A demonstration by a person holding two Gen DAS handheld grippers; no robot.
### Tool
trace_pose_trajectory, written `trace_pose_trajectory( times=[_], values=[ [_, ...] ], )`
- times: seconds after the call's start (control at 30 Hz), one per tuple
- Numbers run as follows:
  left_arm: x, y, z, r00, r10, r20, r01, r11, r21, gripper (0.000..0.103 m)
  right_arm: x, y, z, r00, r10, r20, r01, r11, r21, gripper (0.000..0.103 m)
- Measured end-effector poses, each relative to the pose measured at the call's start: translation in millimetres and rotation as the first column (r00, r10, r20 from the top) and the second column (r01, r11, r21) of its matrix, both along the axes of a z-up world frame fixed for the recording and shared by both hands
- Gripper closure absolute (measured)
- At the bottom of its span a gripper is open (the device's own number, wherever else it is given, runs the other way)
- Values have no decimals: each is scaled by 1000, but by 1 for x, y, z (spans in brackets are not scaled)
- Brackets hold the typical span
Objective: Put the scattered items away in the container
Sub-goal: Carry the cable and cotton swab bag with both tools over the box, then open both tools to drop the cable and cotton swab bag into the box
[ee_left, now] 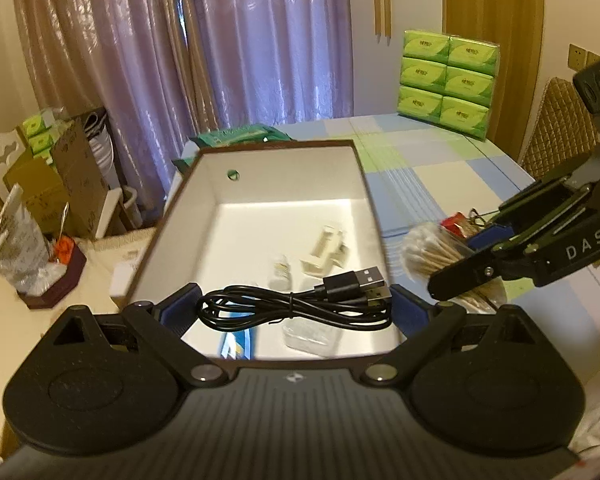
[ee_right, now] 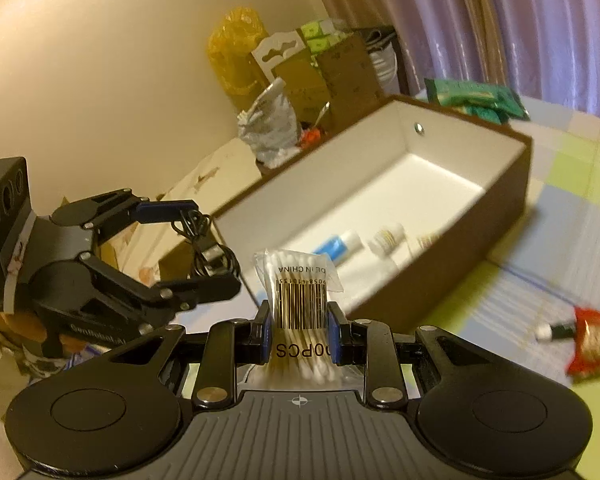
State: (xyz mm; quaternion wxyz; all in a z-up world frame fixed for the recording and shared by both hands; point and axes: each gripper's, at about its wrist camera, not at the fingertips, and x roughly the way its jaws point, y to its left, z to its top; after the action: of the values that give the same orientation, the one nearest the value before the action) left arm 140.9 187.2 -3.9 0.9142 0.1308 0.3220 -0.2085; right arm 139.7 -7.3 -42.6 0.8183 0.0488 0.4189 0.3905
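The left gripper (ee_left: 296,306), jaws wide, holds a coiled black USB cable (ee_left: 296,300) over the brown white-lined cardboard box (ee_left: 284,216). The right gripper (ee_right: 298,330), jaws narrow, squeezes a clear bag of cotton swabs (ee_right: 298,300) beside it. A red snack packet (ee_right: 590,346) lies near the checked table's (ee_left: 440,168) right edge.

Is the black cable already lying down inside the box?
No, the black cable is held up between the left gripper's fingers above the near end of the box, not resting on its white floor.
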Motion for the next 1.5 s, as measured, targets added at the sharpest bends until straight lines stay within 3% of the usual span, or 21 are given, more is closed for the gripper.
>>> trace_pose_trajectory(
  times=[0.37,0.67,0.9,1.33,1.5],
  values=[
    [76,19,-13,991,-131,15,129,989,69,7,66,37,-10,993,-114,22,115,990,-75,79],
    [132,16,-35,965,-264,6,261,958,123,7,116,48,-29,985,-174,6,173,973,-150,79],
    [174,2,-59,909,-416,-10,407,883,234,7,153,56,-42,981,-194,-5,189,961,-199,79],
    [212,-23,-105,816,-568,-103,560,735,383,6,191,55,-70,970,-238,-54,217,943,-252,79],
    [216,-27,-113,805,-584,-103,569,712,412,6,199,54,-72,967,-248,-63,226,943,-244,79]
  ],
)
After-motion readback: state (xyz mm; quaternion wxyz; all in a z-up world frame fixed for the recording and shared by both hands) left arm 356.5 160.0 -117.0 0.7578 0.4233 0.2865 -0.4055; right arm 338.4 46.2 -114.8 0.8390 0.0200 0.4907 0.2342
